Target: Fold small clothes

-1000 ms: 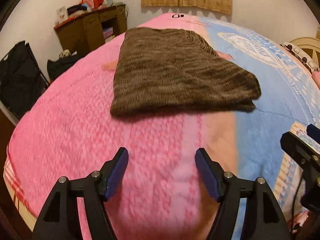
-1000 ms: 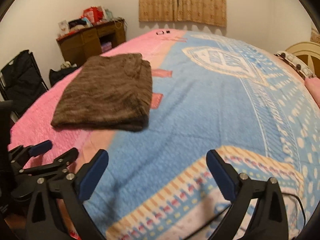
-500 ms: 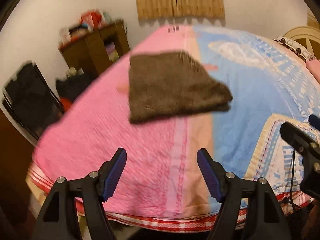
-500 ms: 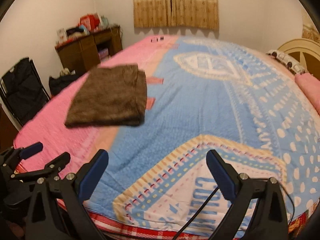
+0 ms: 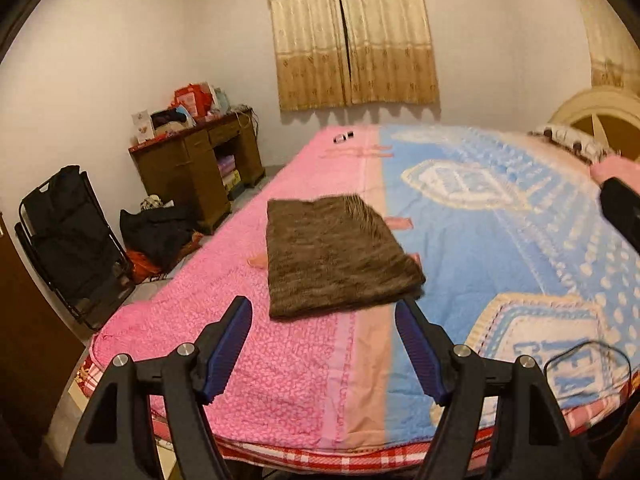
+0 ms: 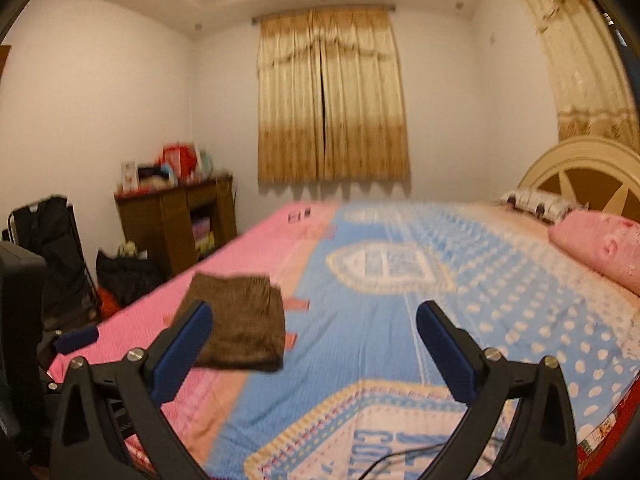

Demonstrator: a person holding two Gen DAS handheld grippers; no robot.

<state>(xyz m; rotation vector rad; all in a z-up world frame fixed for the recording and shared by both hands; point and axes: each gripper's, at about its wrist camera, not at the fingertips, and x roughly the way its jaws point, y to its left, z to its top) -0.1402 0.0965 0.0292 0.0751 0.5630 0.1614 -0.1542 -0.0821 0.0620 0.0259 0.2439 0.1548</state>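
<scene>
Both grippers have drawn back and lifted since a second ago, so the whole room now shows where the bed filled the view before.

Largest is the bed under its fleecy pink and pale-blue blanket (image 5: pixel 500 240); its near edge is cut off behind the gripper bodies in both views, and the printed lettering at the near right corner is only partly legible. Beige and tan curtains (image 6: pixel 332 96) hang closed on the far wall. At the head of the bed, on the right, a cream arched headboard (image 6: pixel 580 164) is cropped by the lens rim. A dark wooden desk (image 5: pixel 196 168) stands against the left wall, its top crowded with red and white items too small to identify, with a black folded frame or rack (image 5: pixel 68 236) nearer the camera, its nature unclear.

Lying flat on the pink half of the blanket, close to the seam with the blue half, is the folded brown knitted garment (image 5: pixel 336 256); in the right wrist view it is blurred and partly covered by a finger.

Left gripper (image 5: pixel 324 354): blue-padded jaws spread wide, nothing between them, hovering short of the garment. Right gripper (image 6: pixel 314 350): jaws likewise wide apart and empty. Two small dark objects (image 5: pixel 344 137) sit at the blanket's far edge, too tiny to name.
</scene>
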